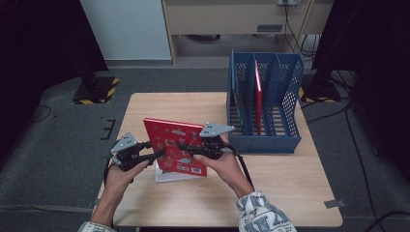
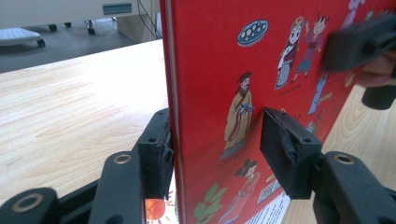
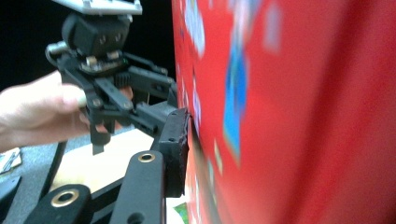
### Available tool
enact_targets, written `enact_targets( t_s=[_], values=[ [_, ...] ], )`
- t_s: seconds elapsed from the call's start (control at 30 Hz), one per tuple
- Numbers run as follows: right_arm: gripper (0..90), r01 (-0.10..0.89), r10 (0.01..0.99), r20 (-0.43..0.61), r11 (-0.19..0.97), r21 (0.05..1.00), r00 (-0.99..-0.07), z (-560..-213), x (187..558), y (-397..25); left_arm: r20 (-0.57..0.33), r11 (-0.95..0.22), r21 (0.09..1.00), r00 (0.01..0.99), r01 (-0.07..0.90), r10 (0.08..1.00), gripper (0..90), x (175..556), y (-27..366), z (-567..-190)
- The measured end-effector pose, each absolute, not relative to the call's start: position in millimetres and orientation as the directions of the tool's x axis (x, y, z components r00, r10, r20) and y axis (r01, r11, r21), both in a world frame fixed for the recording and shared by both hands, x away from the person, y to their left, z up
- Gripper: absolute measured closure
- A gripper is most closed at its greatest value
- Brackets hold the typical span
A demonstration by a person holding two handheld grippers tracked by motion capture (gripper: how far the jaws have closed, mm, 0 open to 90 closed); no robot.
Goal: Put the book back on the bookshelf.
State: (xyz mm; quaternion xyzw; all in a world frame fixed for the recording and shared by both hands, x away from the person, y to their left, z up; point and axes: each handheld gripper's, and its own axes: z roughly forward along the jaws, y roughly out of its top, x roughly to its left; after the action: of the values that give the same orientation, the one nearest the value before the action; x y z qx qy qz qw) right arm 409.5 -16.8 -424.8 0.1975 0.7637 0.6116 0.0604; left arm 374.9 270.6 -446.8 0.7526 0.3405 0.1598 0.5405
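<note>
A red picture book [image 1: 175, 145] is held up on edge, tilted, above the table's front left. My right gripper [image 1: 186, 147] is shut on its right part; in the right gripper view one pad [image 3: 176, 140] presses flat on the cover [image 3: 303, 93] and the other jaw is hidden behind the book. My left gripper [image 1: 157, 153] straddles the book's left edge. In the left gripper view [image 2: 217, 144] one jaw touches the back side, while the other stands a little off the cover [image 2: 224, 56], so it is open.
A white book [image 1: 167, 175] lies flat on the wooden table [image 1: 270, 193] under the raised one. A blue mesh file rack [image 1: 263, 140] stands at the back right with a red book [image 1: 258, 96] upright in a middle slot.
</note>
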Motion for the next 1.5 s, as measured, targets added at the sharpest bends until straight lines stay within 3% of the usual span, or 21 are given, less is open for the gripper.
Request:
enact_targets(
  t_s=[0.4,0.63,1.37,1.5],
  values=[
    [55.9,0.2,0.396,0.11,0.192,0.961,-0.911,-407.3,401.0,-15.6,-0.129,-0.183,0.921,0.713,0.344,0.689,43.8,374.1,270.5,-446.5],
    [56.8,0.197,0.395,0.105,0.199,0.96,-0.913,-404.9,395.3,-15.7,-0.125,-0.179,0.924,0.71,0.338,0.693,42.8,374.0,269.7,-447.6],
    [67.3,0.214,0.409,0.14,0.142,0.966,-0.902,-391.8,391.9,-13.8,-0.129,-0.178,0.923,0.707,0.342,0.695,42.4,369.8,271.2,-447.1],
    [73.3,0.215,0.409,0.143,0.136,0.967,-0.901,-388.9,392.9,-13.3,-0.13,-0.177,0.922,0.707,0.344,0.695,42.4,369.2,271.7,-447.1]
  ],
)
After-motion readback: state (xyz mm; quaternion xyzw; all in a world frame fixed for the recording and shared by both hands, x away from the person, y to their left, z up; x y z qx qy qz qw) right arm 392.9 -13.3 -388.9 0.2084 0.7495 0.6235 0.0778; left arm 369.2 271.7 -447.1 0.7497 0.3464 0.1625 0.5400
